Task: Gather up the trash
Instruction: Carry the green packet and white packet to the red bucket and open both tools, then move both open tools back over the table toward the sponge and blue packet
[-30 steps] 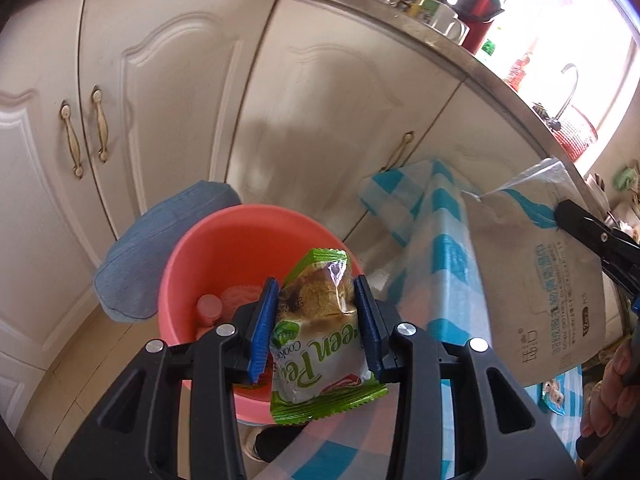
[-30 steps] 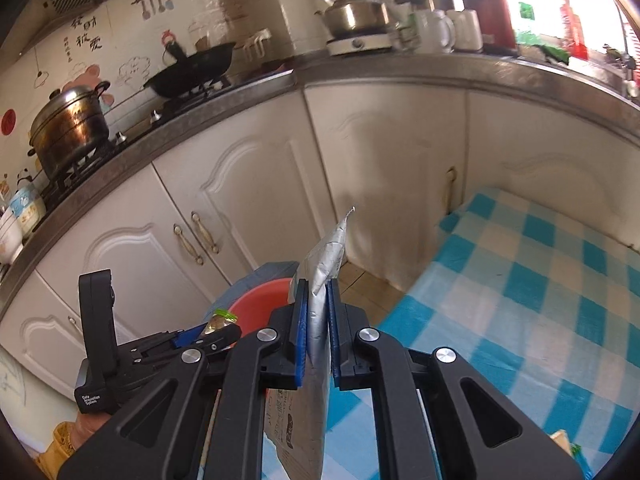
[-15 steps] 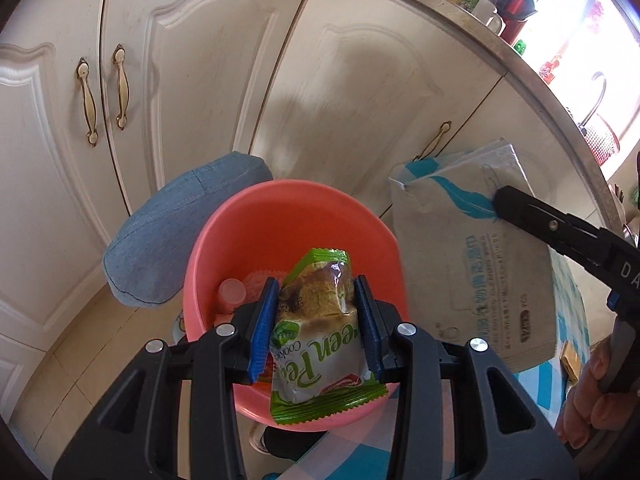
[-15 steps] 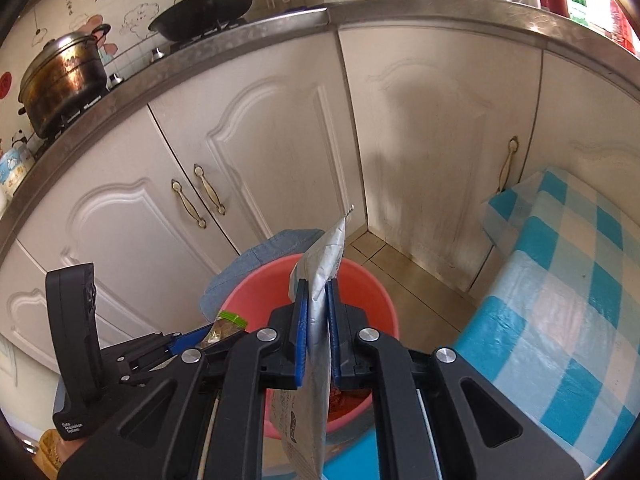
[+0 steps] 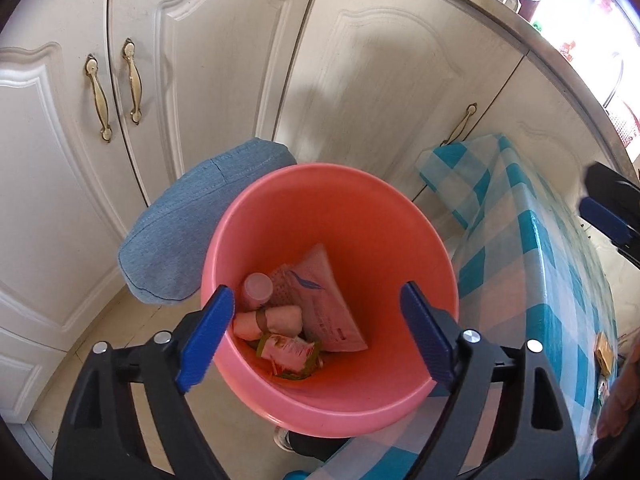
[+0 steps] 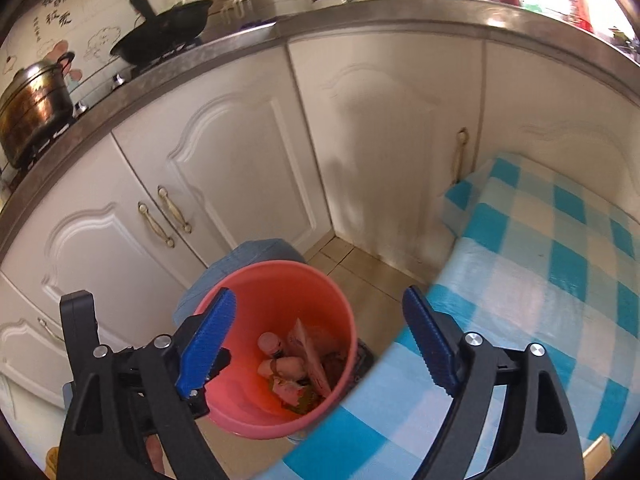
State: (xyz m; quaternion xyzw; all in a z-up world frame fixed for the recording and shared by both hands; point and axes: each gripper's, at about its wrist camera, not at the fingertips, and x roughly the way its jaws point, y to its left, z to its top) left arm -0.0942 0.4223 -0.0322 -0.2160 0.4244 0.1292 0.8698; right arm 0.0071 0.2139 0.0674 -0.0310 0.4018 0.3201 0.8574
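Observation:
A salmon-pink bin (image 5: 360, 208) stands on the floor between the cabinets and the table. My left gripper (image 5: 316, 288) hangs over its mouth, jaws opening, nothing between the pads. Inside lie a green cookie packet (image 5: 288, 350), a white pouch (image 5: 324, 296), a small bottle (image 5: 258, 288) and a wrapped roll (image 5: 272, 318). My right gripper (image 6: 319, 293) is also above the bin (image 6: 280, 280), jaws opening and empty, with the pouch (image 6: 308, 348) lying below. One finger (image 5: 604, 216) of the right gripper shows at the left wrist view's right edge.
A blue denim cushion (image 5: 192, 232) leans behind the bin against white cabinet doors (image 5: 200, 80). A table with a blue checked cloth (image 5: 540, 280) borders the bin on the right. A pot (image 6: 32, 108) and a wok (image 6: 168, 36) sit on the counter.
Both grippers went from shut to open. The green cookie packet left the left jaws and the white pouch left the right jaws; both now lie in the bin. Both hands sank closer to it.

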